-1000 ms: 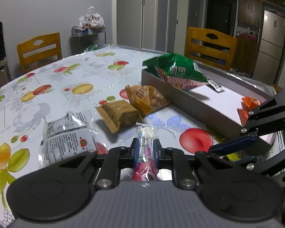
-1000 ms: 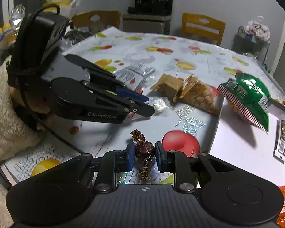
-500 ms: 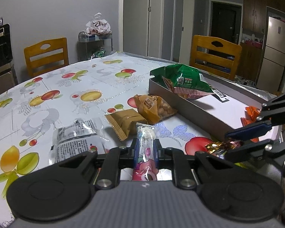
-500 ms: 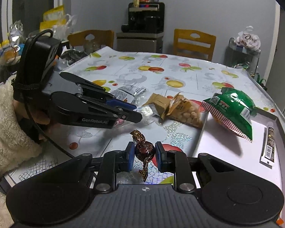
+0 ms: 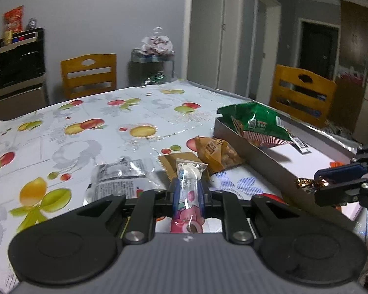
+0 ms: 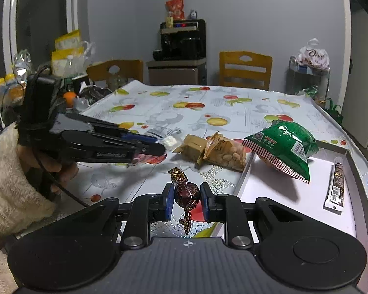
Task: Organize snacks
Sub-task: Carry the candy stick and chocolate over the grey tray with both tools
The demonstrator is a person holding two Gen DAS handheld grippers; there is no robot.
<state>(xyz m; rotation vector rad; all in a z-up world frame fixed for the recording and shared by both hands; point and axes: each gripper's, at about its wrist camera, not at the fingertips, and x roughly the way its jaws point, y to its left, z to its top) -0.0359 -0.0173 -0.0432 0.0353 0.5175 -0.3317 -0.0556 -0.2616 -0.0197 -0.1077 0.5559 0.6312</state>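
Gripping a candy [image 6: 187, 194], the right gripper [image 6: 186, 202] (left's [image 6: 151, 148] marking unreadable).

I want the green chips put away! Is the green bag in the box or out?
In. The green snack bag lies tilted across the far corner of the grey tray, part overhanging the wall.

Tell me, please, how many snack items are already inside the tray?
3 visible: the green bag leaning on the tray at its far corner, the long dark bar by its right wall, and an orange wrapper, partly hidden, in the left wrist view.
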